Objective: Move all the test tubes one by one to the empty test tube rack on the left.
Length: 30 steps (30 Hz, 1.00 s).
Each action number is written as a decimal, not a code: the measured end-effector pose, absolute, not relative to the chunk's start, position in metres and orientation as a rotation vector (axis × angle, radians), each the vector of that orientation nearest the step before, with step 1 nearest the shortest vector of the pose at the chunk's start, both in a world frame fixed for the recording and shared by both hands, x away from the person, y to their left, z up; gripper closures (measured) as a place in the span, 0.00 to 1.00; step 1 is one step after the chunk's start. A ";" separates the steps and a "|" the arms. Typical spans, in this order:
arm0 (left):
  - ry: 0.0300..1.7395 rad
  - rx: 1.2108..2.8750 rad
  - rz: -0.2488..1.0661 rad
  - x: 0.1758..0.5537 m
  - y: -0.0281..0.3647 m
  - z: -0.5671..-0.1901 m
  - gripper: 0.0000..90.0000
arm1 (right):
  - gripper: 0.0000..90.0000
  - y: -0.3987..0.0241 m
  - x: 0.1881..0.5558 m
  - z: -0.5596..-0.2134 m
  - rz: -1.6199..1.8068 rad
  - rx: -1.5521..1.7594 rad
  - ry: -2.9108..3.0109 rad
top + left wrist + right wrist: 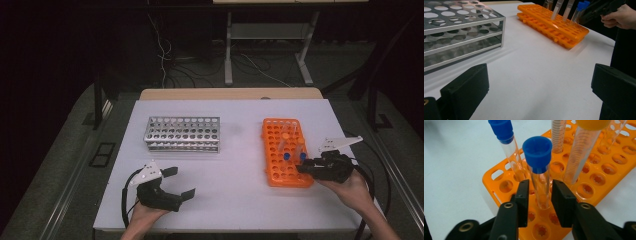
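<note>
An orange tube rack (280, 172) lies on the right of the white table. Several tubes stand in it. My right gripper (302, 167) reaches in from the rack's right side. In the right gripper view its jaws (540, 182) stand close on either side of a clear blue-capped tube (537, 155), with thin gaps at both pads. A second blue-capped tube (502, 130) stands just left of it. My left gripper (180, 182) rests near the front left edge, wide open with nothing between its fingers (466, 92).
A steel rack (182, 134) with no tubes stands at mid-left, close ahead of the left gripper (540, 90). An orange-capped graduated tube (584, 147) and another graduated tube (558, 135) stand right behind the jaws. Bare white table (235, 170) lies between the racks.
</note>
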<state>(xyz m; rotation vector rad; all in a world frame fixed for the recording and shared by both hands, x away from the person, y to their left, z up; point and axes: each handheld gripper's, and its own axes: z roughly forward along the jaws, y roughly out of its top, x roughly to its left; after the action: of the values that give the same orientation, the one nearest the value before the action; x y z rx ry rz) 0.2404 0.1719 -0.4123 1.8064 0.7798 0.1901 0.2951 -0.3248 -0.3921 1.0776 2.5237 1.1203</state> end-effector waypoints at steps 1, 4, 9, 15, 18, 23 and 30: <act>0.780 1.806 0.189 0.240 0.172 -0.412 0.00 | 0.77 -0.325 0.295 -0.393 1.122 1.072 2.522; 0.778 1.809 0.188 0.240 0.172 -0.412 0.00 | 0.80 -0.325 0.295 -0.395 1.122 1.061 2.518; 0.776 1.811 0.186 0.241 0.172 -0.413 0.00 | 0.83 -0.324 0.295 -0.398 1.119 1.043 2.503; 0.776 1.812 0.186 0.241 0.171 -0.412 0.00 | 0.85 -0.323 0.292 -0.394 1.106 1.005 2.484; 0.776 1.813 0.183 0.240 0.171 -0.412 0.00 | 0.85 -0.323 0.291 -0.389 1.097 0.996 2.490; 0.763 1.826 0.178 0.240 0.171 -0.408 0.00 | 0.85 -0.322 0.289 -0.370 1.086 0.977 2.479; 0.754 1.830 0.166 0.243 0.172 -0.401 0.00 | 0.85 -0.319 0.287 -0.333 1.086 0.917 2.479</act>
<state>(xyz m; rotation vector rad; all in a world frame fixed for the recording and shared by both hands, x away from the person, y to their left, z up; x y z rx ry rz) 0.2431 0.1717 -0.4008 1.8299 0.7537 0.1657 0.2867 -0.3191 -0.3334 0.9172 2.4789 1.0859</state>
